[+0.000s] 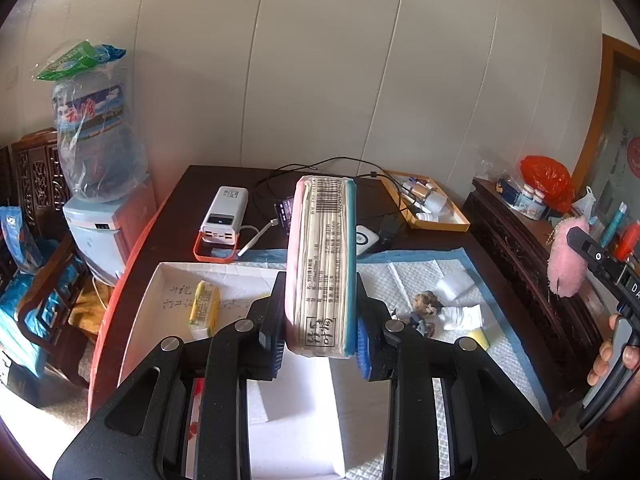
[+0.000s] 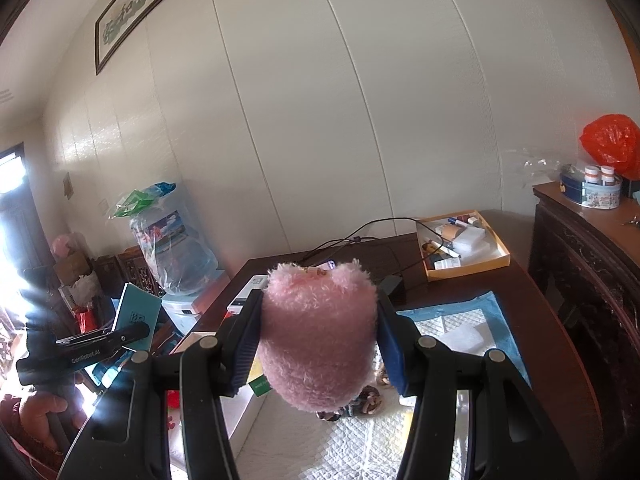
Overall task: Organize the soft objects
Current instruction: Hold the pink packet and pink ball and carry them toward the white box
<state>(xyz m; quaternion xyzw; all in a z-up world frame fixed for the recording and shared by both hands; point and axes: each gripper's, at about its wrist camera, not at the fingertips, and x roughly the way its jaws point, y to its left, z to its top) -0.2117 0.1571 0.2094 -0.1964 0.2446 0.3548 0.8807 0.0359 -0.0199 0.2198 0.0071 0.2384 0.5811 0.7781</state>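
Holding the tissue pack (image 1: 320,268) upright in our left tongs (image 1: 322,340) and the pink plush toy (image 2: 318,336) squeezed in our right tongs (image 2: 318,340), we hover both above the bench (image 1: 176,224), probably bound for the white box (image 1: 160,280).

The left gripper (image 1: 322,340) points downward at a slant, its two black fingers clamped on a tissue pack (image 1: 322,268) held upright on edge. The right gripper (image 2: 318,344) tilts down more gently, jaws partly spread and pressing a pink plush (image 2: 318,336). A hand (image 1: 612,356) grips the right gripper's handle.
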